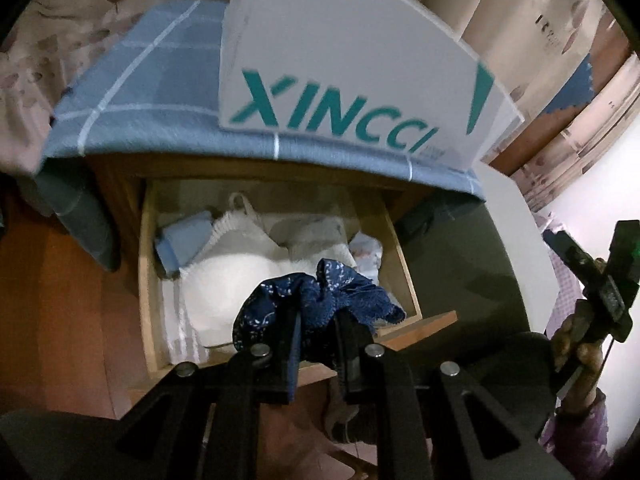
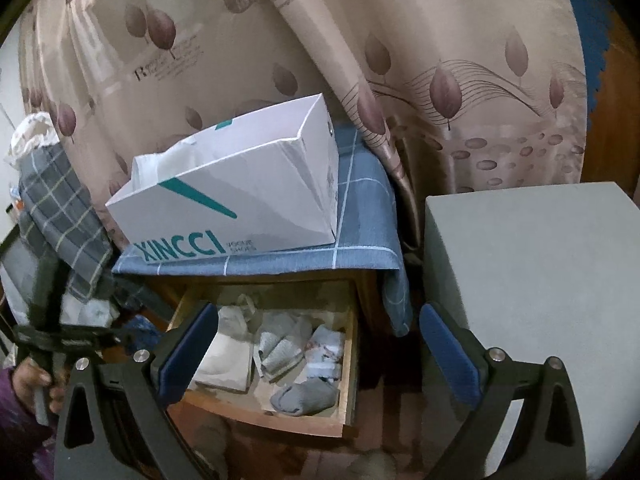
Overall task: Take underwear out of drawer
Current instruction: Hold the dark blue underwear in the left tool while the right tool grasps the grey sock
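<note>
The wooden drawer [image 1: 146,280] stands pulled out below a bedside cabinet. My left gripper [image 1: 320,316] is shut on a bunched navy underwear [image 1: 344,292] with a small white print. It holds the underwear lifted above the drawer's front part. Under it lie a white folded garment [image 1: 232,280] and a light blue cloth [image 1: 180,244]. In the right wrist view my right gripper [image 2: 316,320] hangs open over the same drawer [image 2: 348,360], with nothing between its blue pads [image 2: 188,352]. Rolled grey socks [image 2: 304,398] lie in the drawer's front corner.
A white XINCCI shoebox [image 2: 240,200] sits on the blue checked cloth [image 2: 360,208] covering the cabinet top. A grey padded stool [image 2: 540,280] stands right of the drawer. A patterned curtain [image 2: 440,80] hangs behind. A person's hand [image 1: 576,336] holds the right gripper's handle.
</note>
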The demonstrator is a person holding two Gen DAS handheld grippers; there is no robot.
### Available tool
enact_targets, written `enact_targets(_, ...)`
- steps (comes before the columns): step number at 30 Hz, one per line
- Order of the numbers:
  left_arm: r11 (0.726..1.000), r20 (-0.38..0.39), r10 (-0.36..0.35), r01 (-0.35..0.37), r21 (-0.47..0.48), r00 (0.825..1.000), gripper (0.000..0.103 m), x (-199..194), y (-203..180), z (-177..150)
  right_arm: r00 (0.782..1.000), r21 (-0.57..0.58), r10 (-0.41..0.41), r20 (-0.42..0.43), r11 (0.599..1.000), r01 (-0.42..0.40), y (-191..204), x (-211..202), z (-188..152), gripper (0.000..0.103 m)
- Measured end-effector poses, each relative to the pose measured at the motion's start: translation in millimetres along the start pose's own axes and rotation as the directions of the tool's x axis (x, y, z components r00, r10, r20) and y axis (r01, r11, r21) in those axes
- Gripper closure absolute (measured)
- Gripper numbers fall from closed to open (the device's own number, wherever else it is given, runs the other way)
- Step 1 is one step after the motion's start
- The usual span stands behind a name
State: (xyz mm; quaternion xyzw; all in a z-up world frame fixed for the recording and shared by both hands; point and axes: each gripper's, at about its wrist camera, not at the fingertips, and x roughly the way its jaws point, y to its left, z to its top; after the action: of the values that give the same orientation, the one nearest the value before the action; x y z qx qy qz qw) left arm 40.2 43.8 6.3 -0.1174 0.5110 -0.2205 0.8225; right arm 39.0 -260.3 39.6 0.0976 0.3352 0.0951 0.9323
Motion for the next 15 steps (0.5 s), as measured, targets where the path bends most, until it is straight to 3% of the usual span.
enact_targets(6, 0.998, 0.062, -0.046, 0.044, 0.040, 0.997, 0.089, -21, 7, 0, 0.998, -0.058, 0.009, -0.061, 0.998, -0.013, 12, 11, 0, 0.002)
enact_targets(9, 0.996, 0.086, -0.071, 0.066, 0.059, 0.994, 0.089, -29, 10, 1, 0.990, -0.131, 0.008, -0.138, 0.991, -0.026, 30, 27, -3, 0.003)
enact_targets(11, 0.994, 0.097, -0.097, 0.091, 0.061, 0.991, 0.089, -31, 12, 0, 0.976, -0.144, 0.016, -0.217, 0.988, -0.048, 42, 47, -6, 0.004)
enact_targets(15, 0.989, 0.114, -0.134, 0.125, 0.082, 0.984, 0.089, -33, 11, -2, 0.937, -0.179, -0.038, -0.346, 0.983, -0.026, 62, 88, -20, 0.018)
